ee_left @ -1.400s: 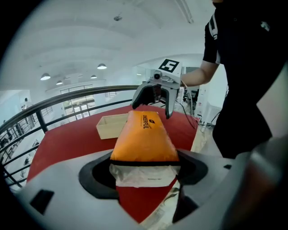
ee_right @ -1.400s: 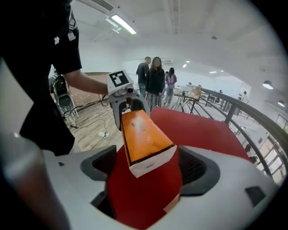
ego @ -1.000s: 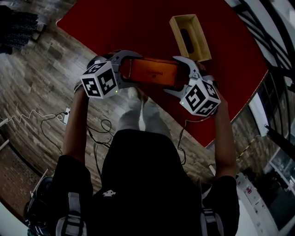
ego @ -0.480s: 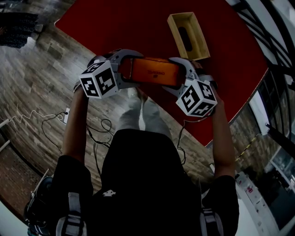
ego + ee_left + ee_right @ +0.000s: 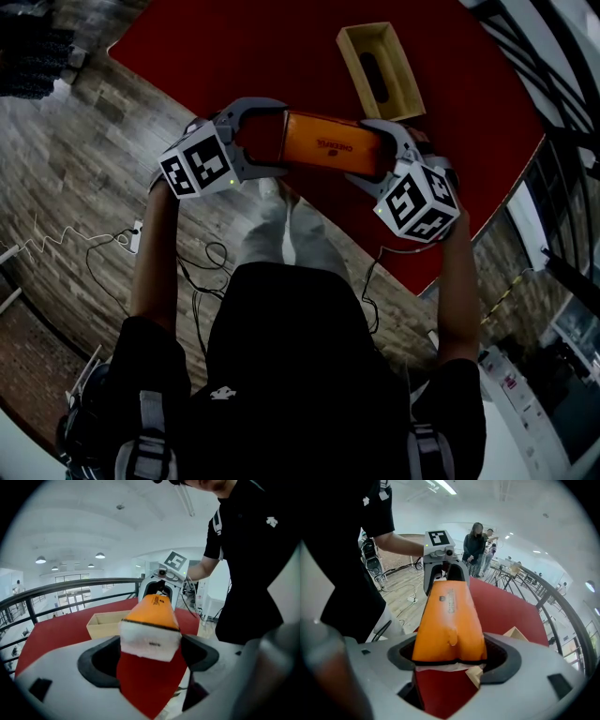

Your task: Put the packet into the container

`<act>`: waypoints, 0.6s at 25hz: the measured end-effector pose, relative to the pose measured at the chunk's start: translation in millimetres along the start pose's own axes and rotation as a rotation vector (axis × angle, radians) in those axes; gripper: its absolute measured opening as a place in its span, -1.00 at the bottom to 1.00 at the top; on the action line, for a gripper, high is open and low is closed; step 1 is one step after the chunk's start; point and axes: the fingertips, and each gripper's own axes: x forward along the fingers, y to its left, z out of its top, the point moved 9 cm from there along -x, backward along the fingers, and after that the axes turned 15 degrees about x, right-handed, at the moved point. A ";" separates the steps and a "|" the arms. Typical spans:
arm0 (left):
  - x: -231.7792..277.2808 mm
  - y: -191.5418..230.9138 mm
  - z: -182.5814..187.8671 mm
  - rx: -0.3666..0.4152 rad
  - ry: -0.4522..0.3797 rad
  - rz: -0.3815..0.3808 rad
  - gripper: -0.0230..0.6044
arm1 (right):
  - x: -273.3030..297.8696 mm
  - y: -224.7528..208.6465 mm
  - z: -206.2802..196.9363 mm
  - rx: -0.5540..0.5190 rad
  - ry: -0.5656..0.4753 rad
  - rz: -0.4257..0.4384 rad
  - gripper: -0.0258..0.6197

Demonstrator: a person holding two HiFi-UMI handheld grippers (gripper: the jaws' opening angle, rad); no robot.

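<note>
An orange packet [image 5: 330,145] with white sealed ends hangs lengthwise between my two grippers, over the near edge of the red table [image 5: 262,56]. My left gripper [image 5: 281,138] holds its left end; the white seam [image 5: 149,641] sits between both pads, though these jaws have just been opening a little. My right gripper [image 5: 361,152] holds the other end [image 5: 449,620]; its jaws have just been closing, pads against the packet's sides. The open wooden container [image 5: 405,75] stands on the table just beyond the packet's right half, also visible as a box [image 5: 105,623] behind the packet.
The table edge runs diagonally below the grippers, with wood floor and cables [image 5: 112,239] beneath. A black railing [image 5: 65,590] borders the far side. Two or three people [image 5: 480,543] stand in the background of the right gripper view.
The packet and both grippers have shifted slightly right, toward the container. The packet now tilts, its right end lower. The right gripper's cube has moved right and down.
</note>
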 end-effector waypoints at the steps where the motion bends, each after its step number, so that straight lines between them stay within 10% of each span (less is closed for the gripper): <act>1: -1.7 0.9 -2.2 -0.010 0.009 0.005 0.36 | -5.1 -5.0 -4.0 0.020 -0.001 -0.012 0.23; 5: -10.7 4.9 -7.0 -0.070 -0.014 0.076 0.20 | -21.5 -28.7 -17.7 0.133 -0.047 -0.089 0.23; 8: -19.7 11.7 -5.1 -0.090 -0.061 0.242 -0.83 | -24.2 -48.3 -24.0 0.239 -0.097 -0.182 0.23; 15: -5.6 13.4 -0.5 -0.194 -0.131 0.381 -0.90 | -19.6 -102.0 -48.2 0.519 -0.196 -0.416 0.23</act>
